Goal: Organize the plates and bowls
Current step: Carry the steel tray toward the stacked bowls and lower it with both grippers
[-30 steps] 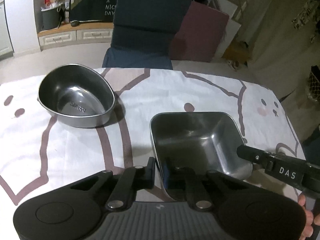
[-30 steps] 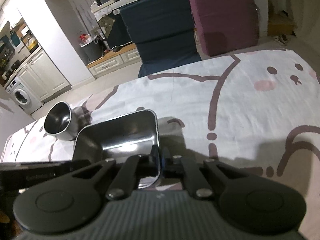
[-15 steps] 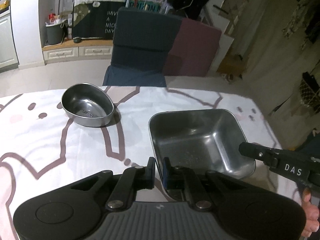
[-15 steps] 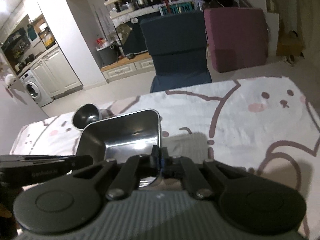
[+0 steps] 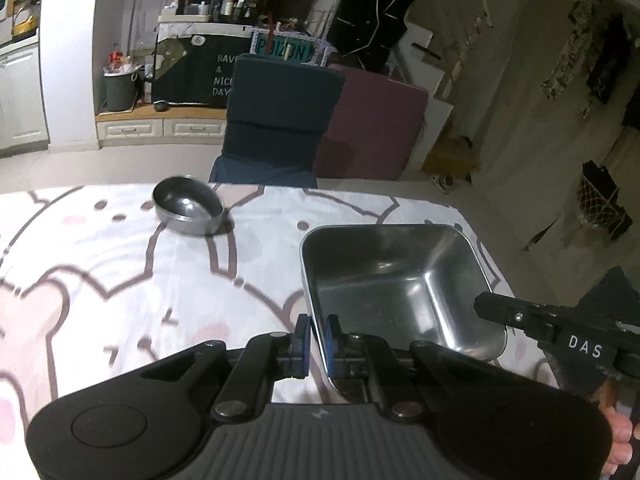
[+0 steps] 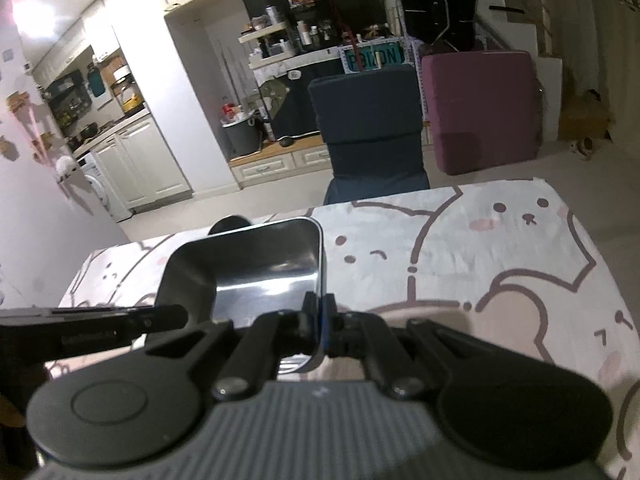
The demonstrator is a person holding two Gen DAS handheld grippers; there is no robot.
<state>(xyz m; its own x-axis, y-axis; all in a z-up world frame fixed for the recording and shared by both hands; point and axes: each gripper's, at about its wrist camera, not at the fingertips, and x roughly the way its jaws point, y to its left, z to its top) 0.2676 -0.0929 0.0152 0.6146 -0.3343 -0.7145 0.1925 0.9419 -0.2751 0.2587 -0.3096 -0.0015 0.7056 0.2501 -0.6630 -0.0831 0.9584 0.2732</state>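
Above the tablecloth (image 5: 120,280), both grippers' fingers clamp the square steel tray (image 5: 392,280).

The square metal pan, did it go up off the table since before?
Yes. The square metal pan, pinched by both grippers, has risen: the tablecloth and round bowl look smaller and farther below it now.

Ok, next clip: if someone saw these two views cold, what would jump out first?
The square steel dish, with both grippers clamped on its rim: the left gripper on its left edge and the right gripper on the opposite edge. Next, the small round steel bowl sitting alone farther back on the cartoon-animal tablecloth, apart from the dish. Behind the table stands a dark blue chair.
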